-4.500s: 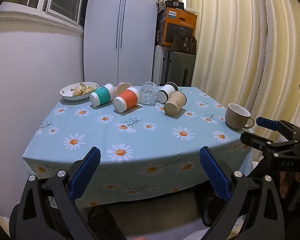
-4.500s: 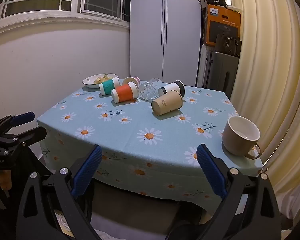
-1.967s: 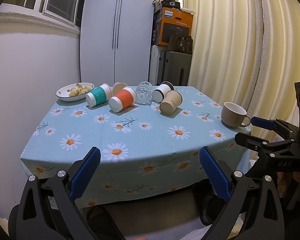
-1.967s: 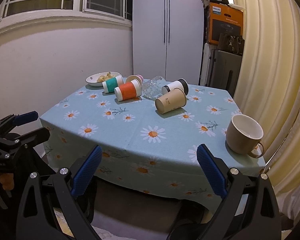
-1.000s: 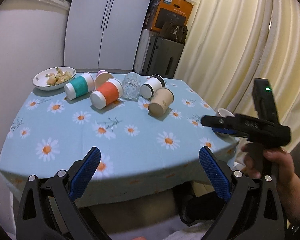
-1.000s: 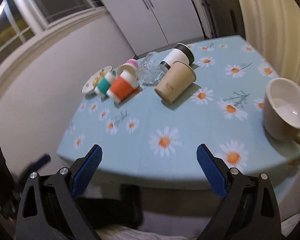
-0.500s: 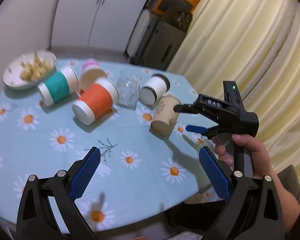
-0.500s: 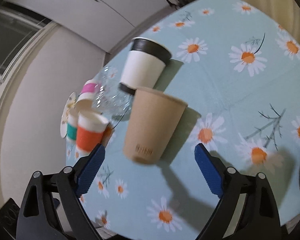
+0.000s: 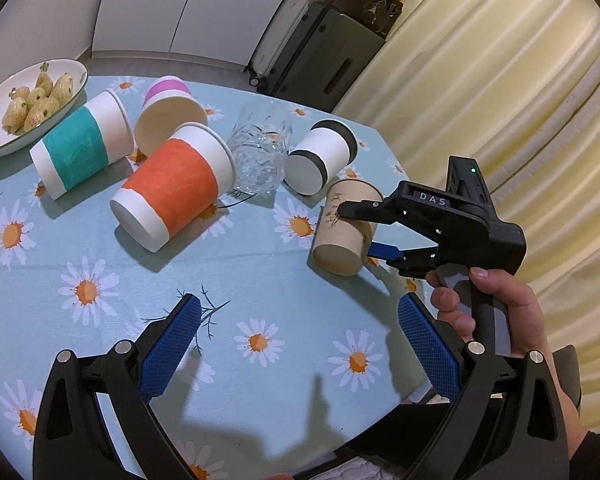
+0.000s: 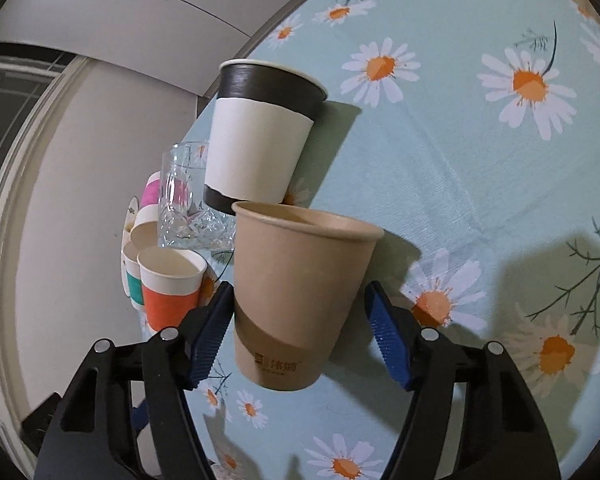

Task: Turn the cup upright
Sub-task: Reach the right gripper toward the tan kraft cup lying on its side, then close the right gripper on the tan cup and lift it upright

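A tan paper cup [image 9: 342, 232] lies on its side on the daisy tablecloth [image 9: 100, 240]. My right gripper [image 10: 300, 332] is rolled sideways and its open fingers straddle the tan paper cup [image 10: 296, 292], one finger on each side; the left pad looks close to touching, the right pad stands apart. In the left wrist view the right gripper [image 9: 360, 232] reaches over the cup from the right. My left gripper [image 9: 296, 344] is open and empty above the table's near part.
Other cups lie on their sides: a black-and-white one [image 9: 324, 156], an orange one [image 9: 176, 190], a teal one [image 9: 80, 148], a pink one [image 9: 170, 114], and a clear glass [image 9: 260, 152]. A bowl of fruit [image 9: 24, 104] sits far left. Curtains hang at right.
My right gripper has moved in and rolled sideways so its fingers now straddle the tan cup. My left gripper has moved forward over the table.
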`<state>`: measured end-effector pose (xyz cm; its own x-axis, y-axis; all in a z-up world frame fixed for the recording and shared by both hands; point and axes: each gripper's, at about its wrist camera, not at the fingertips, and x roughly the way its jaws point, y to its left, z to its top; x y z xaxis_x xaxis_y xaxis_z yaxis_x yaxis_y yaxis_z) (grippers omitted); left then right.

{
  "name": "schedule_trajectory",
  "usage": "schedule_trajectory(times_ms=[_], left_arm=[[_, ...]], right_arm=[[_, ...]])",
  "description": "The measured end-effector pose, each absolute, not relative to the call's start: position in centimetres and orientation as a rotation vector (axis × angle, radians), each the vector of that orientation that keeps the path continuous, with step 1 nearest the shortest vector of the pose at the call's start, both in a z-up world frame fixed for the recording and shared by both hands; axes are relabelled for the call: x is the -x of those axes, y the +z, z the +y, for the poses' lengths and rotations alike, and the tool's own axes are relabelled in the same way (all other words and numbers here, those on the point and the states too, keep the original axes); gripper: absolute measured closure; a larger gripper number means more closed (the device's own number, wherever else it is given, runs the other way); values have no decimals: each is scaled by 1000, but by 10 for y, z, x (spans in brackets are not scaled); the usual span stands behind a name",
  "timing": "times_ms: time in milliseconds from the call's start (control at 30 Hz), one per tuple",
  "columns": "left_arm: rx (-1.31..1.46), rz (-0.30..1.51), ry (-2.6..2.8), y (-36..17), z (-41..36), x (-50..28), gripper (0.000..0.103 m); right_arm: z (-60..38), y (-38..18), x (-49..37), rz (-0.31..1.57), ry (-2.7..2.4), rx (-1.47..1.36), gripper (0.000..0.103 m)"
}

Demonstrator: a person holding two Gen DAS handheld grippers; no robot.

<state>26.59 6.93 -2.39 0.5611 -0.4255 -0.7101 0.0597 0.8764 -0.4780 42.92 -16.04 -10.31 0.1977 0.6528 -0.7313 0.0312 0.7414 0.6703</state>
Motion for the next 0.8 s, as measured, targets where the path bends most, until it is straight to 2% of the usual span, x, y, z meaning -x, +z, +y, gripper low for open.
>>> schedule_trajectory(times_ms=[400,633,800], left_arm=[[445,942,-294,-22,77,-252,7],[431,987,-263,-24,86,-225,7],[419,1019,-230,-28,91,-201,7]], right_arm=[[-160,-81,-397,1347,616,-556,42],[-130,-72,-351,1443,817,-313,42],[-108,-84,-328,1504,878,-171,42]])
